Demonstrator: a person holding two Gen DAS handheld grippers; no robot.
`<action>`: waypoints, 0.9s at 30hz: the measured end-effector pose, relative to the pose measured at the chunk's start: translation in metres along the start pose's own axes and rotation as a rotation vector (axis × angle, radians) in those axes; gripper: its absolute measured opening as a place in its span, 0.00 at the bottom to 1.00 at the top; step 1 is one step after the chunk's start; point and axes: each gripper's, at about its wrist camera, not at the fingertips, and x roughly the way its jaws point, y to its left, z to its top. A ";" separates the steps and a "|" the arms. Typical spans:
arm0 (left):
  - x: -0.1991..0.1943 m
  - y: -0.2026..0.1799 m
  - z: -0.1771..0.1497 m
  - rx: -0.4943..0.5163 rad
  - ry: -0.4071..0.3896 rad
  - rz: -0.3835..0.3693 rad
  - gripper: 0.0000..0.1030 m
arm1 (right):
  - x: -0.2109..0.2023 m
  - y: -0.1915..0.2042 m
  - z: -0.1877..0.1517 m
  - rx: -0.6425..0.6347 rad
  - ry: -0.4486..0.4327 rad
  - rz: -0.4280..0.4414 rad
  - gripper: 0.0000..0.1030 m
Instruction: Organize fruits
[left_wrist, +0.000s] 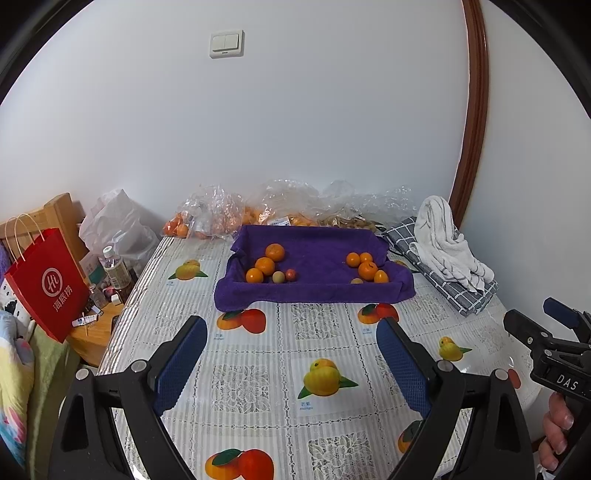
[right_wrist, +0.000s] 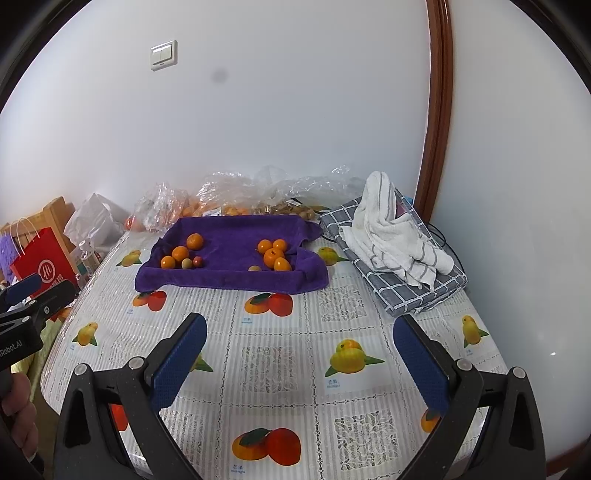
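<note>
A purple towel (left_wrist: 317, 288) (right_wrist: 236, 280) lies at the far side of the table. On it are two groups of fruit: several oranges with two small plums on the left (left_wrist: 265, 266) (right_wrist: 180, 254), and several oranges on the right (left_wrist: 367, 269) (right_wrist: 273, 256). My left gripper (left_wrist: 291, 332) is open and empty, held above the table's near half, well short of the towel. My right gripper (right_wrist: 299, 332) is open and empty too, also short of the towel. The right gripper shows at the right edge of the left wrist view (left_wrist: 546, 332).
Clear plastic bags with more fruit (left_wrist: 221, 214) (right_wrist: 229, 199) line the wall behind the towel. A white towel on a folded grey checked cloth (left_wrist: 443, 254) (right_wrist: 399, 243) lies at the right. A red paper bag (left_wrist: 44, 284) and bottles stand left of the table.
</note>
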 end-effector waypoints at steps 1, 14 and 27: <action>0.000 0.000 0.000 -0.001 0.000 0.000 0.91 | 0.000 0.000 0.000 0.001 0.000 0.001 0.97; 0.001 0.000 -0.003 -0.002 0.002 -0.001 0.91 | 0.000 0.003 -0.002 0.003 0.002 0.006 0.97; 0.002 -0.001 -0.005 -0.003 0.001 -0.007 0.91 | -0.001 0.005 -0.003 -0.001 0.001 0.006 0.97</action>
